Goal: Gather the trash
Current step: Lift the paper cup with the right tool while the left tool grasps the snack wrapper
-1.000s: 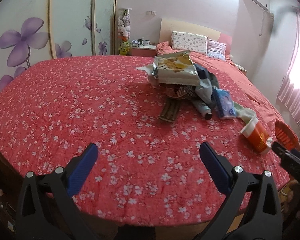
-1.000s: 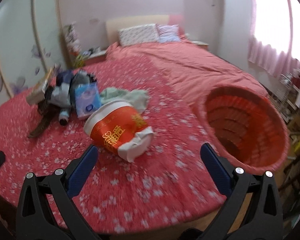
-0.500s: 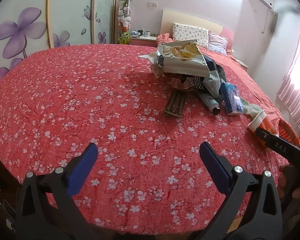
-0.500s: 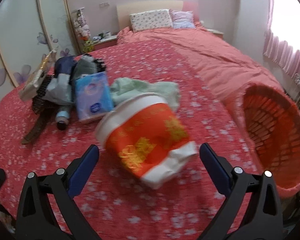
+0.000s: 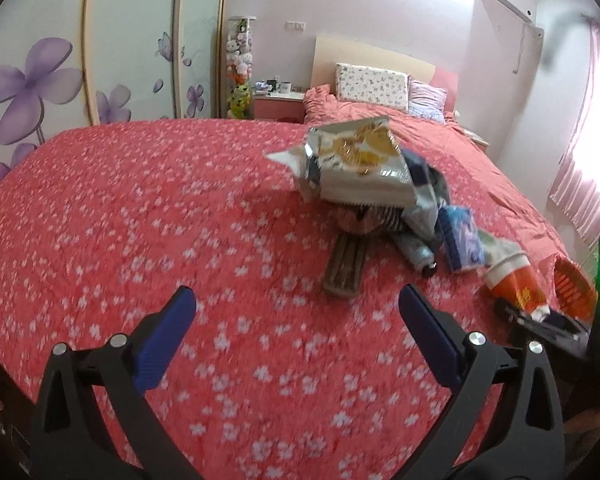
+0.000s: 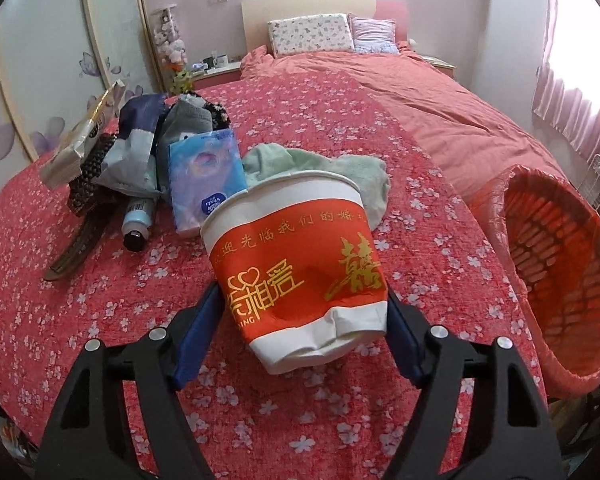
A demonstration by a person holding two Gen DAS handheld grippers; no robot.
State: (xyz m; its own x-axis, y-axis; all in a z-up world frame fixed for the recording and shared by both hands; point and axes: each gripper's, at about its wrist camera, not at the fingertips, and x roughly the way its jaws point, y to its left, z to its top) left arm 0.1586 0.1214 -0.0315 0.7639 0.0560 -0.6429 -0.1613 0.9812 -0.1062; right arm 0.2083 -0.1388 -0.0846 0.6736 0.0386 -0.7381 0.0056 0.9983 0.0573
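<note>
— Right wrist view: what has changed for you?

— Half a second ago the cup (image 6: pixel 300 268) lay loose ahead of my right gripper (image 6: pixel 302 320). Now its blue pads sit against the cup's two sides near the base, narrowed onto it. The base looks dented.

— And the left?

— My left gripper (image 5: pixel 296 336) is spread wide with nothing in it, above the bedspread (image 5: pixel 140 208). It has edged closer to the pile; the chip bag (image 5: pixel 360 164) looms larger than before.

— Describe the cup.

— Paper, tapered, white rim and base, a red band with gold characters. It lies tilted on the bedspread, mouth pointing away from me, close in front of a soft green cloth (image 6: pixel 340 172).

— What surrounds it?

— To the right, an orange basket (image 6: pixel 556 264) with a slatted weave and a thin plastic liner, tipped on its side, mouth toward the cup. To the left, a glossy blue tissue pack (image 6: pixel 206 178), a bottle (image 6: pixel 138 220) with a dark cap, and crumpled fabric under the foil-lined bag. The bedspread is red, quilted, printed with small white blossoms.
</note>
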